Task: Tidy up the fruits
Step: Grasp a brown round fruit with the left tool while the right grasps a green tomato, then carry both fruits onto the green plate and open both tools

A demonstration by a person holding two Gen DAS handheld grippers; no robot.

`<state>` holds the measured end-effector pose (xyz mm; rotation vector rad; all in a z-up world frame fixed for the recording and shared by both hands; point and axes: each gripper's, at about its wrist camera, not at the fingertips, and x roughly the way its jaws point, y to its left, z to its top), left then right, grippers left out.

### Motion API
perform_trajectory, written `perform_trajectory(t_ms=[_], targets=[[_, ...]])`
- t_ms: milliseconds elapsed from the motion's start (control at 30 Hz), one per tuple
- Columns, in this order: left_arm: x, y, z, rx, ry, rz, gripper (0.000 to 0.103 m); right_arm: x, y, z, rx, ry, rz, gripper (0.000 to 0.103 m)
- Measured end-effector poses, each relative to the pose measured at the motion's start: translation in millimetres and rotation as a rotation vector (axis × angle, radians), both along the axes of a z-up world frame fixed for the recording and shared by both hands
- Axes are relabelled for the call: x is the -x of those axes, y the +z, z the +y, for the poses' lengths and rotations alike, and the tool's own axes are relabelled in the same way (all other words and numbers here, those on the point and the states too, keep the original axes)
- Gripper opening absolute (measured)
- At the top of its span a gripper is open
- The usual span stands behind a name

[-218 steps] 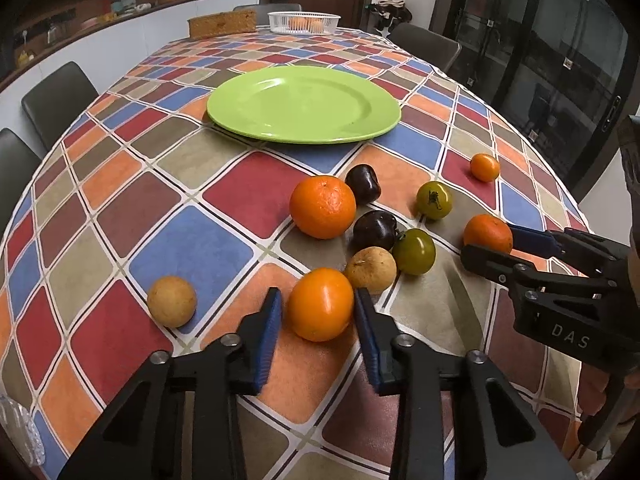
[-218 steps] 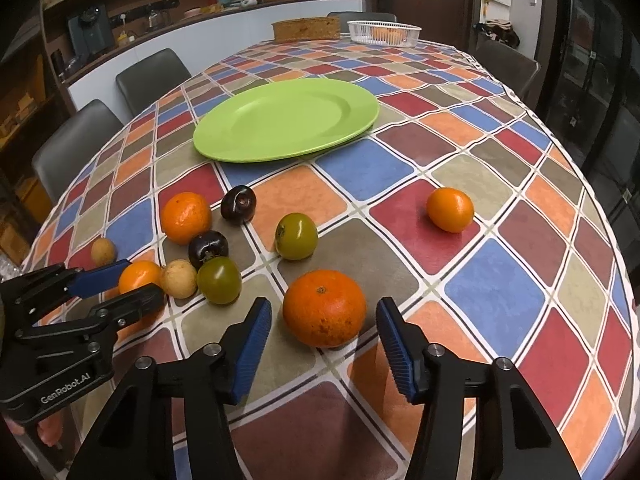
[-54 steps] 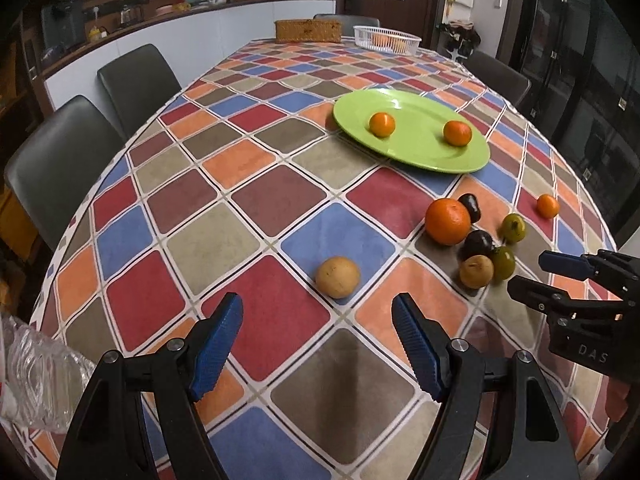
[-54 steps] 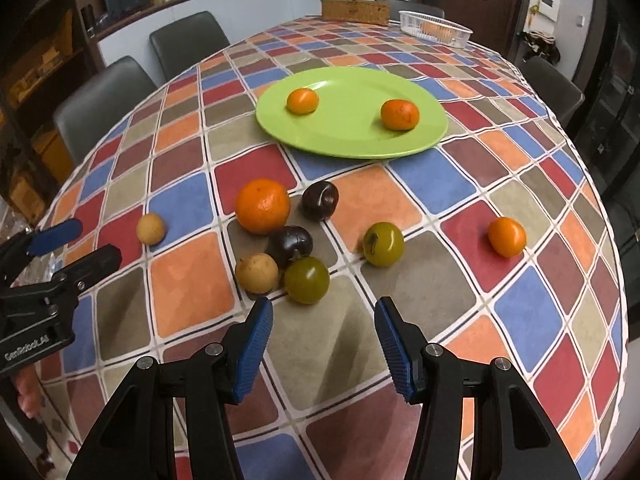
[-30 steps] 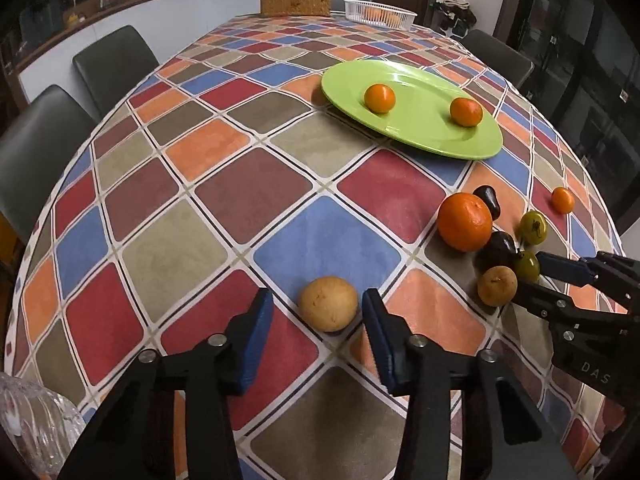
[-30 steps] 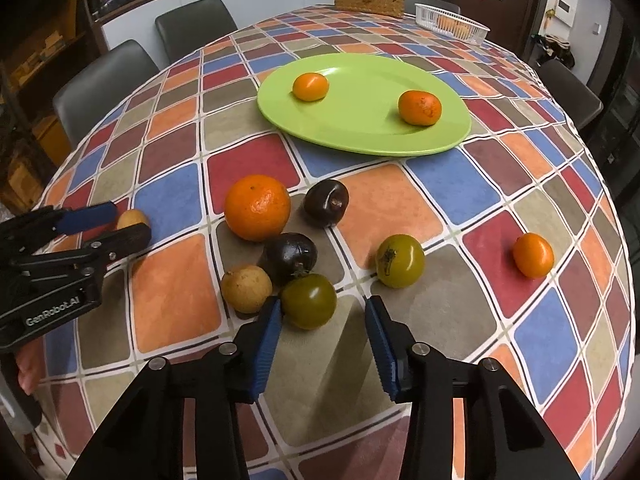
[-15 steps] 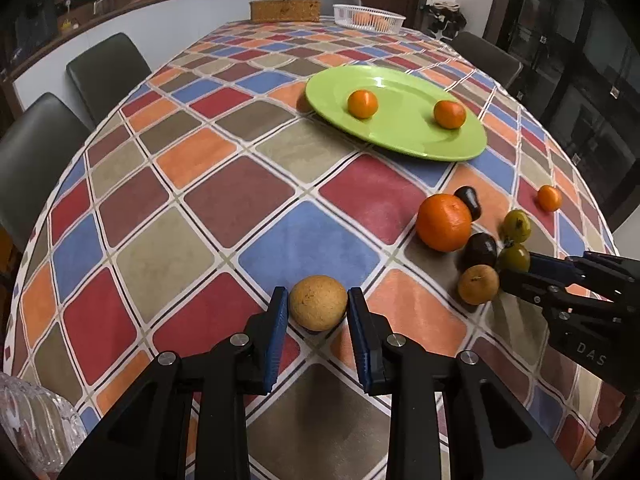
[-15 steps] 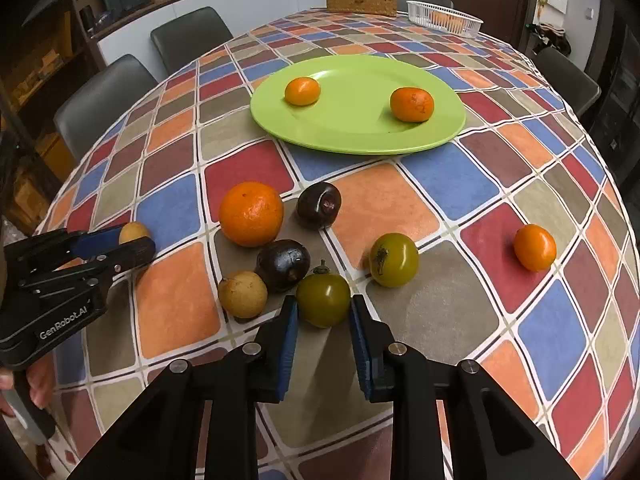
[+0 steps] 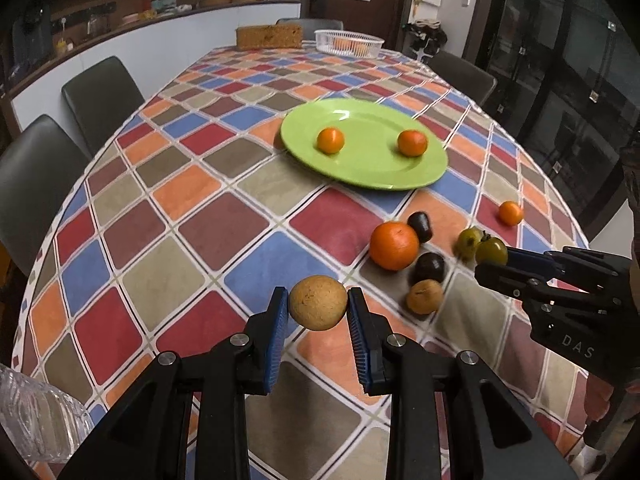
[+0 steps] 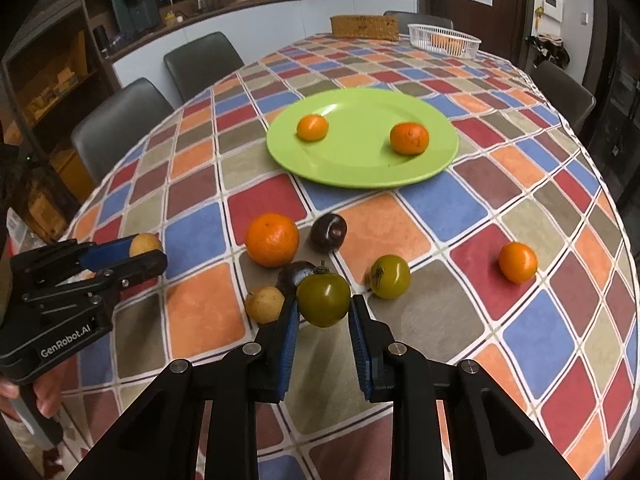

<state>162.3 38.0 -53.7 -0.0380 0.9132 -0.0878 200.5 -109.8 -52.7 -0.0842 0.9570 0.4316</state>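
Two tongs each held a fruit above the checkered counter [image 10: 440, 208], and the green plate [image 10: 360, 160] serves as the landmark for all that follows. Farthest to the left of the plate and nearer the camera, the left tongs [image 9: 318, 312] were clamped on a tan round fruit [image 9: 318, 307], its blue pads pressed against both sides and the fruit lifted clear of the cloth; in the right wrist view the same tongs [image 10: 144, 254] showed from the side with the fruit [image 10: 146, 243] peeking between them. On the plate itself sat two small oranges, one [image 10: 312, 127] toward its left part and one [image 10: 409, 138] toward its right part, well apart from each other. In front of the plate, on the cloth, lay a big orange [image 10: 272, 239] with a dark plum [image 10: 328, 231] just to its right. Nearer than those lay a second tan fruit [image 10: 264, 304] and a second dark plum [image 10: 294, 274], the plum partly hidden behind the held fruit. The right tongs [image 10: 323, 312] were clamped on a green tomato [image 10: 323, 299], raised off the cloth in front of the plate. Just right of it a second green tomato [image 10: 390, 277] rested on the cloth. Farthest right of the plate's front edge lay a lone small orange [image 10: 517, 262], well apart from the cluster.
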Motion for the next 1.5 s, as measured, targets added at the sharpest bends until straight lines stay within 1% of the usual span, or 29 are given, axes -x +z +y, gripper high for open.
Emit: perform_trajectory(t_ms=[267, 667, 867, 1067, 1233, 1500], targets=[[0, 26, -10, 0.002, -0.03, -0.068, 0.03, 1, 25, -7, -0.037, -0.01, -0.069, 0.027], [-21, 58, -22, 0.015, -0.082, -0.158, 0.03, -9, 60, -14, -0.082, -0.034, -0.167, 0.027], [-33, 70, -26, 0.021, -0.126, -0.182, 0.03, -13, 76, -13, -0.099, -0.05, -0.205, 0.027], [-45, 81, -27, 0.037, -0.154, -0.199, 0.03, -18, 89, -10, -0.089, -0.046, -0.244, 0.027], [-67, 86, -26, 0.049, -0.152, -0.198, 0.03, -32, 98, -5, -0.076, -0.027, -0.267, 0.027], [-115, 84, -24, 0.082, -0.142, -0.181, 0.03, -84, 93, -3, -0.081, -0.001, -0.234, 0.027]])
